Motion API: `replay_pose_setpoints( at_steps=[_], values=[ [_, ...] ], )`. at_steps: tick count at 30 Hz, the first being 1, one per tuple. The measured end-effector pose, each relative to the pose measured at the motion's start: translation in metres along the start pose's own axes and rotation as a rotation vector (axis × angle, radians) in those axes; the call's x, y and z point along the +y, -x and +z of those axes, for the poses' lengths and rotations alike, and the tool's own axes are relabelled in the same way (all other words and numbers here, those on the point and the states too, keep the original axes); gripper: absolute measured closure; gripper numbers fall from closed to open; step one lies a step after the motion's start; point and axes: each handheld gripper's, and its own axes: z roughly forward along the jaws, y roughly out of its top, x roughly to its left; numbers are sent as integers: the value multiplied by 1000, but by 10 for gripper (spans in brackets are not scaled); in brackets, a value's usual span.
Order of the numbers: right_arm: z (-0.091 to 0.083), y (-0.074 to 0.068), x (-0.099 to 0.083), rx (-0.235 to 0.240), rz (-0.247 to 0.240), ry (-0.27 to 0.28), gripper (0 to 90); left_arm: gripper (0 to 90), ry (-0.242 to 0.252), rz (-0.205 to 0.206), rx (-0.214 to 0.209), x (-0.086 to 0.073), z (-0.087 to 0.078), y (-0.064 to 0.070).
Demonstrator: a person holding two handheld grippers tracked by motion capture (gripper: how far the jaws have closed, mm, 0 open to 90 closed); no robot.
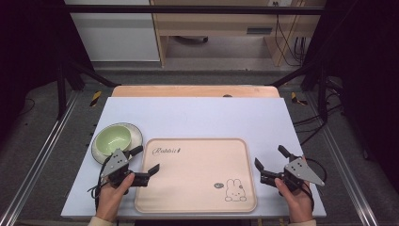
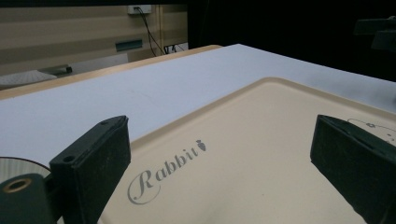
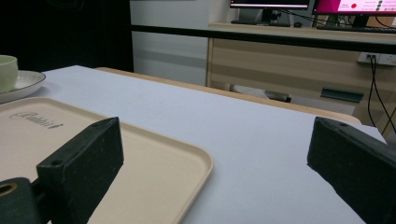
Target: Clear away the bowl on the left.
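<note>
Beige tray (image 1: pixel 195 176) lies flat (long edge facing person), between spread grippers.

- the plate (image 2: pixel 16 163) is cut off at the left gripper view's lower left, partly behind a jaw.
- the bowl (image 3: pixel 7 72) is cut by the right gripper view's left edge.
- the rabbit drawing (image 2: pixel 373 128) on the tray (image 2: pixel 261 154) is mostly hidden by the other jaw.

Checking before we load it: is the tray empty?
Empty: the tray shows bare beige surface, with printed lettering and a rabbit.
</note>
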Motion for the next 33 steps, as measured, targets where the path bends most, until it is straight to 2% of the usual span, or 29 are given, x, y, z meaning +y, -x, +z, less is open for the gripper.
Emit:
replay_pose_setpoints(
  at_steps=[2, 5, 6, 10, 18, 21, 25, 33],
  values=[
    [0, 0, 0, -1, -4, -7, 36, 49, -14, 6, -10, -1, 2, 2],
    [1, -2, 0, 4, -16, -10, 33, 49, -9, 13, -25, 2, 3, 3],
    [1, -3, 0, 6, -20, -13, 33, 48, -14, 26, -29, 3, 4, 4],
    [0, -3, 0, 10, -27, -9, 33, 48, -7, 21, -24, 3, 2, 4],
    [-1, -3, 1, 9, -33, -1, 33, 37, 9, 15, -1, 5, -6, -2],
    [-1, -3, 1, 12, -32, 2, 33, 37, 23, -2, 19, 8, -11, -6],
    [0, -1, 0, 10, -27, 2, 33, 37, 36, -6, 44, 11, -17, -11],
    [-1, -3, 0, 10, -21, 3, 31, 37, 36, 8, 81, 19, -31, -20]
  ],
)
